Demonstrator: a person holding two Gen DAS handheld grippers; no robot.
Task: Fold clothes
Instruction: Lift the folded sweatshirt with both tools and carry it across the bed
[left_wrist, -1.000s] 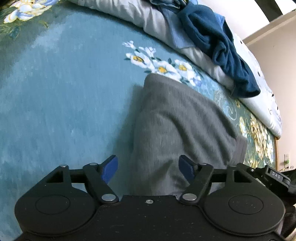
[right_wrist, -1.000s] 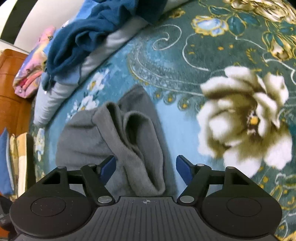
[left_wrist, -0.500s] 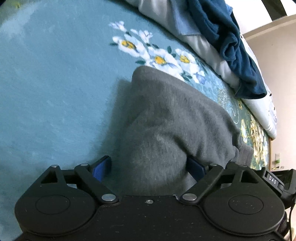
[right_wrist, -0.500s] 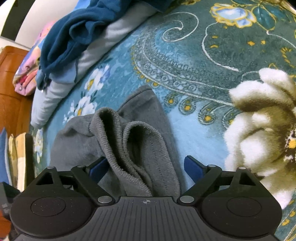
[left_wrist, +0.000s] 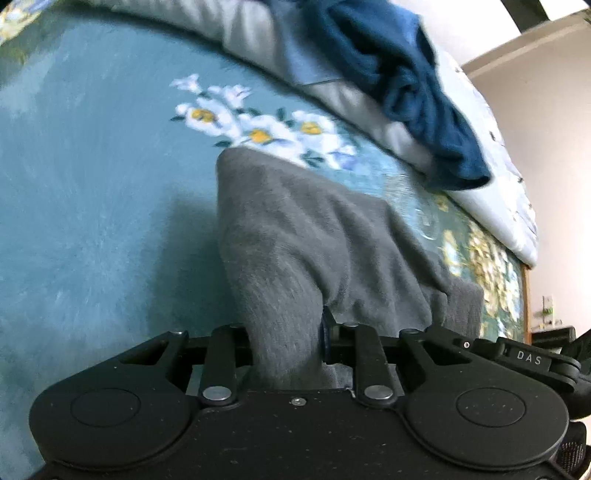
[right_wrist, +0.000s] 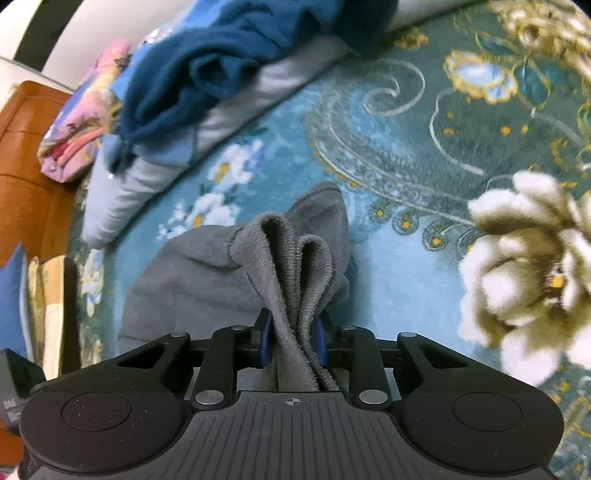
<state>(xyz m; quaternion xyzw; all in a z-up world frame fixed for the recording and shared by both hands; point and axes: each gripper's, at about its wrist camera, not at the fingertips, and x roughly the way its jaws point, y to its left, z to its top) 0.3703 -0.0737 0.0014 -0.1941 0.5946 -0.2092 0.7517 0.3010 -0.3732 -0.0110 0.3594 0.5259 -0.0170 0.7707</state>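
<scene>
A grey knit garment (left_wrist: 310, 229) lies on the teal flowered bedspread (left_wrist: 92, 192), its near end lifted off the cover. My left gripper (left_wrist: 284, 339) is closing on a bunched corner of it; the cloth fills the gap and hides the blue pads. In the right wrist view the same grey garment (right_wrist: 184, 280) shows its ribbed hem (right_wrist: 291, 266) folded double. My right gripper (right_wrist: 291, 343) is closing on that hem, the blue pads (right_wrist: 264, 339) pressing both sides.
A dark blue garment (left_wrist: 399, 74) lies heaped on a pale grey quilt (left_wrist: 491, 206) along the far side of the bed. A pink patterned pillow (right_wrist: 81, 122) and a wooden headboard (right_wrist: 26, 166) sit at the left. A white wall (left_wrist: 546, 147) rises past the bed's right edge.
Both grippers went from wide open around the grey cloth to closed on it. The gripped ends have risen slightly off the bedspread.
</scene>
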